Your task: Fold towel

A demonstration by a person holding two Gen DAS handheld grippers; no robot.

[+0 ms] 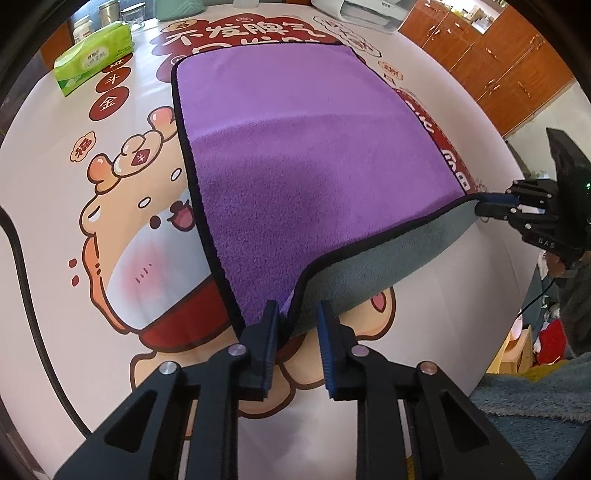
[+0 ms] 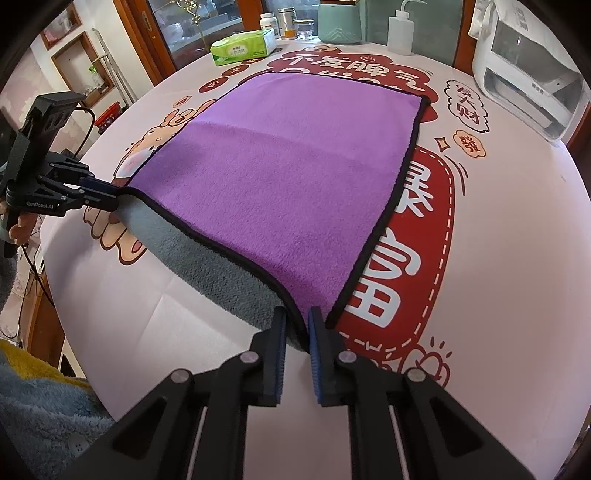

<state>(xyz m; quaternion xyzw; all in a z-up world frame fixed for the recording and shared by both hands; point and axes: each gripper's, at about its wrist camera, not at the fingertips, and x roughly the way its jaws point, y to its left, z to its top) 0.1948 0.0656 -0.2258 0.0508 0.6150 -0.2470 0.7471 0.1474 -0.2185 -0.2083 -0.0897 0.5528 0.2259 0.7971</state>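
Nearest, left gripper [image 1: 298,322]: fingers [image 1: 271,325] pinched onto the near left corner of the towel [image 1: 314,147], black hem running between the blue pads. Same gripper seen from the right wrist view at [image 2: 114,197], clamped on that corner, corner raised off the worktop [image 2: 517,258].

Right gripper [image 2: 296,326]: fingers [image 2: 317,332] closed on the near right corner, hem caught between the pads. From the left wrist view it sits at [image 1: 480,205], corner held up.

Towel: purple face up, grey underside showing along the lifted near edge, which sags between the two held corners. Black binding all round. Far half lies flat on the worktop, over a printed cartoon cover with red patches and Chinese characters.

Beyond the towel, far left: green tissue pack [image 2: 243,46] on the worktop, well apart from the towel's far edge. Behind it, a few jars [image 2: 288,23]. Far centre: white squeeze bottle [image 2: 402,31]. Far right: white appliance [image 2: 528,77] near the worktop's edge.
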